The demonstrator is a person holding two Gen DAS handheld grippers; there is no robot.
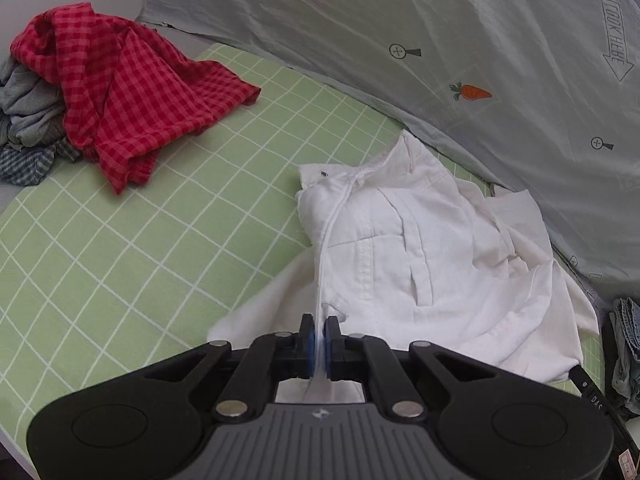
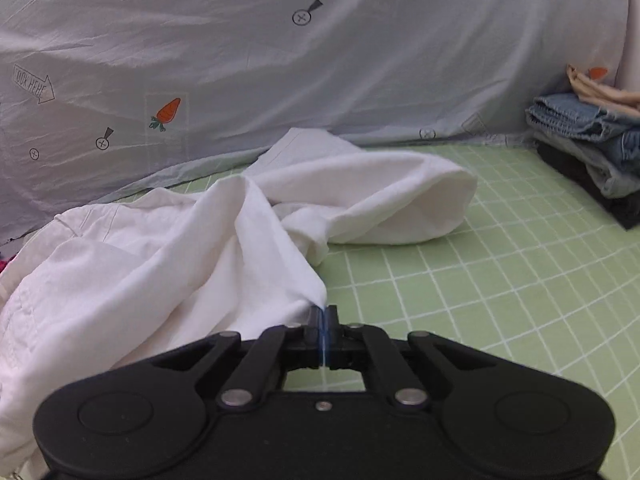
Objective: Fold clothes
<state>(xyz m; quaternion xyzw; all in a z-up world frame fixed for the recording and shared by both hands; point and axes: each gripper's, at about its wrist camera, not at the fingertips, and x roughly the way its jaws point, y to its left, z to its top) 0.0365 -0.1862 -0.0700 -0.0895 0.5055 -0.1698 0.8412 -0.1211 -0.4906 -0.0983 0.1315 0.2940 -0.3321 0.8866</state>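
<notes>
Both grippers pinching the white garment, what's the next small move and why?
Probably lift and draw the two apart to spread it flat. The left gripper and right gripper are each shut on an edge of the white garment, which lies bunched and creased on the green checked sheet.

Left gripper low and level, jaws pinched tight on a thin white fold of white garment between blue pads; right gripper likewise low, jaws pressed together on a corner of the same cloth.
</notes>
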